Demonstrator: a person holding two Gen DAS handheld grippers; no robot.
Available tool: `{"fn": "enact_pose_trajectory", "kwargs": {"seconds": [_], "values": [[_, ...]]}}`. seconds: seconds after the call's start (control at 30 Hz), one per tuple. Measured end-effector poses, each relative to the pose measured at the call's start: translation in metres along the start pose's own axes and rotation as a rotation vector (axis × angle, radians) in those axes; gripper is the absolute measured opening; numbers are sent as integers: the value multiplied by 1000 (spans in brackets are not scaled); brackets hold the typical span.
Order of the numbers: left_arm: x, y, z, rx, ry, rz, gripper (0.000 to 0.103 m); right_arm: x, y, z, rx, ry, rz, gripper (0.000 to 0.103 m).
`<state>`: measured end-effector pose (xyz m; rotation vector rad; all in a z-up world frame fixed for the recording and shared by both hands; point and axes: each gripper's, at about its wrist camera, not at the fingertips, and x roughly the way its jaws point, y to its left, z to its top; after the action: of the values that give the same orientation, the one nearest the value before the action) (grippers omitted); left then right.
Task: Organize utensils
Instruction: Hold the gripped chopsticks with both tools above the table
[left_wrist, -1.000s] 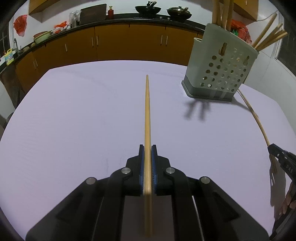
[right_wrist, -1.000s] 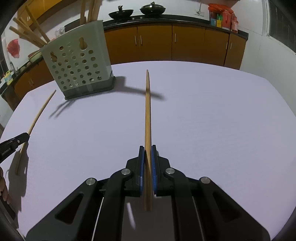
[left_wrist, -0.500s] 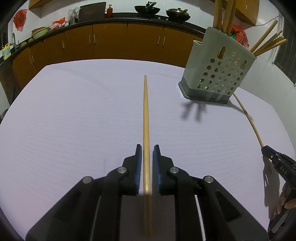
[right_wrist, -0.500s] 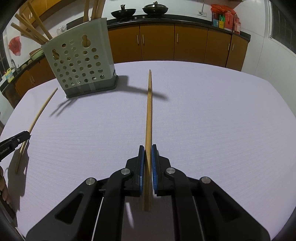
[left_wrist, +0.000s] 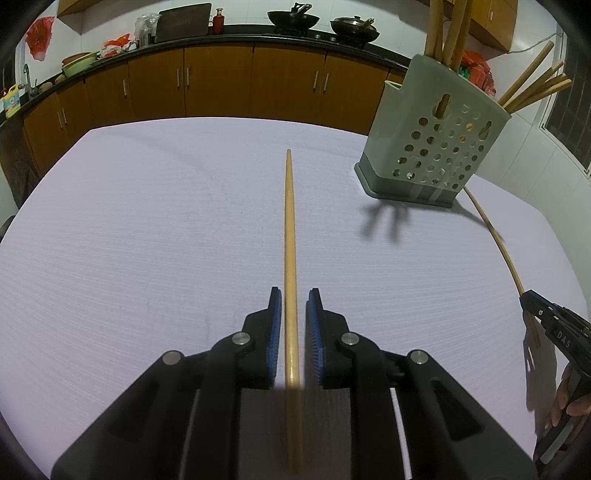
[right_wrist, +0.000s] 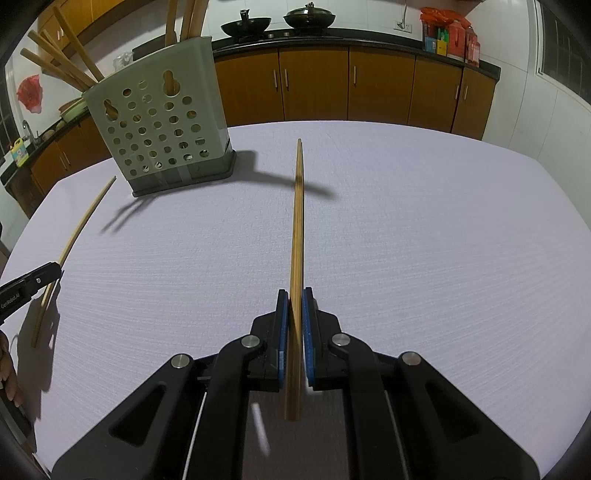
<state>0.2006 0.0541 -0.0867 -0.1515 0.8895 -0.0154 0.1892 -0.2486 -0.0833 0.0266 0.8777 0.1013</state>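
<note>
1. Left gripper (left_wrist: 293, 295): the jaws stand a little apart around a chopstick (left_wrist: 290, 236), with a gap visible on both sides of it. The stick runs from between the jaws toward the far side of the bench (left_wrist: 147, 221). Whether it rests on the bench cannot be told
2. Right gripper (right_wrist: 294, 295): the jaws are closed on a second chopstick (right_wrist: 297, 221), which points to the far side, its tip above its own shadow
3. The holder (right_wrist: 159, 136) stands on the bench, far and left of the right gripper, already loaded with several sticks
4. Step in hand, as judged: deliver the right-hand chopstick to the holder
5. Keep the grip firm and tilt the stick toward upright before lowering
6. Aim for the open top, clear of the sticks leaning out
</note>
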Motion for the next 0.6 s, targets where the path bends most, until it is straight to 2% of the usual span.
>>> {"fn": "enact_pose_trajectory", "kwargs": {"seconds": [0.6], "values": [[0,-1,-1,0,0,1,19,0,-1,0,2,-2,3,9]]}}
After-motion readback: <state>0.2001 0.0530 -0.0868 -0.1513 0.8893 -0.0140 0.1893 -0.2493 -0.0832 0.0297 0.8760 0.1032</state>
